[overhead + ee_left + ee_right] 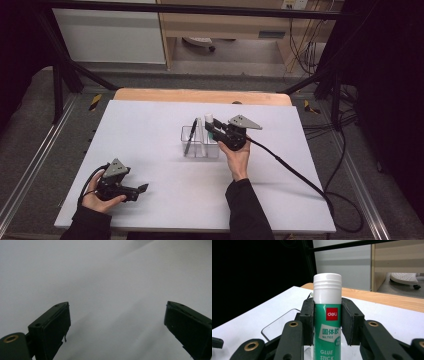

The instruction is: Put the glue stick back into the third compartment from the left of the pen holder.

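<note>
Count for you, operator: one glue stick (327, 315), green body, white cap, upright. One clear organizer box (200, 141) on the counter (150, 130); it looks split into compartments, but you can't count them from the high view. One dark pen (190, 136) standing tilted in that box. Two grippers: left gripper (141, 189) and right gripper (216, 134), each with two black jaws. Two grey three-cornered plates, one per gripper. Two cables, one per gripper. Two hands, two dark sleeves. One counter, white top. One wooden board edge behind it.
</note>
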A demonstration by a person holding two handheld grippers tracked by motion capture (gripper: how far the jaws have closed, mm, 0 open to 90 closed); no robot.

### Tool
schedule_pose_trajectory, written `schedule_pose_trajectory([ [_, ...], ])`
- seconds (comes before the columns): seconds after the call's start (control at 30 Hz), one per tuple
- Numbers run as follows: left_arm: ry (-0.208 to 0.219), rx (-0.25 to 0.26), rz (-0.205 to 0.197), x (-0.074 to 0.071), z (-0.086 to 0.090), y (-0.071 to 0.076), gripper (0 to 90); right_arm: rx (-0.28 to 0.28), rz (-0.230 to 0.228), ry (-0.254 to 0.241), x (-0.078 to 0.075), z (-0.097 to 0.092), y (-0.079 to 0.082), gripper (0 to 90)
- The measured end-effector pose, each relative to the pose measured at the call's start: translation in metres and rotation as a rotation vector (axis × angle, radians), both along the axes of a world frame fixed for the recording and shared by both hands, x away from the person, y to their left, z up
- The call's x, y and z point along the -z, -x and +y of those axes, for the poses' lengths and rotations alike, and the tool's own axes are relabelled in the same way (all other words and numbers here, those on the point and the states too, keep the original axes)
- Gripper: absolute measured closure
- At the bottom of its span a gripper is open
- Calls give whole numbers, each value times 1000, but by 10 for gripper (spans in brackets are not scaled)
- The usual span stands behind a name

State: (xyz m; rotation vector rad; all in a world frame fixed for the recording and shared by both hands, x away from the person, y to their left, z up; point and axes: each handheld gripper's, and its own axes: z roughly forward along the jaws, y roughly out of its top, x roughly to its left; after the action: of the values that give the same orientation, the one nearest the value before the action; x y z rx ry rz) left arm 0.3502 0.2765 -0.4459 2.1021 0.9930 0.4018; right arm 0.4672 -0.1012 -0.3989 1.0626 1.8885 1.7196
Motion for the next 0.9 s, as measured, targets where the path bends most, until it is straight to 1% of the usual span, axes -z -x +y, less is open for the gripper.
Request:
schedule_pose_trajectory([
  [0.27, -4, 2, 2, 0, -1, 0, 66, -3, 11, 10, 10, -3, 1, 657],
  [0.3, -3, 3, 2, 0, -1, 0, 66, -2, 9, 22, 11, -3, 2, 657],
  [0.5, -2, 2, 1, 0, 0, 0, 66, -8, 8, 41, 16, -1, 3, 658],
  [0.63, -2, 2, 1, 0, 0, 0, 66, -9, 3, 64, 19, -1, 4, 658],
  [0.83, -5, 3, 3, 1, -1, 0, 66, -10, 12, 71, 22, -6, 7, 657],
  [0.9, -7, 3, 4, 1, -1, -1, 65, -15, 13, 92, 21, -7, 8, 656],
])
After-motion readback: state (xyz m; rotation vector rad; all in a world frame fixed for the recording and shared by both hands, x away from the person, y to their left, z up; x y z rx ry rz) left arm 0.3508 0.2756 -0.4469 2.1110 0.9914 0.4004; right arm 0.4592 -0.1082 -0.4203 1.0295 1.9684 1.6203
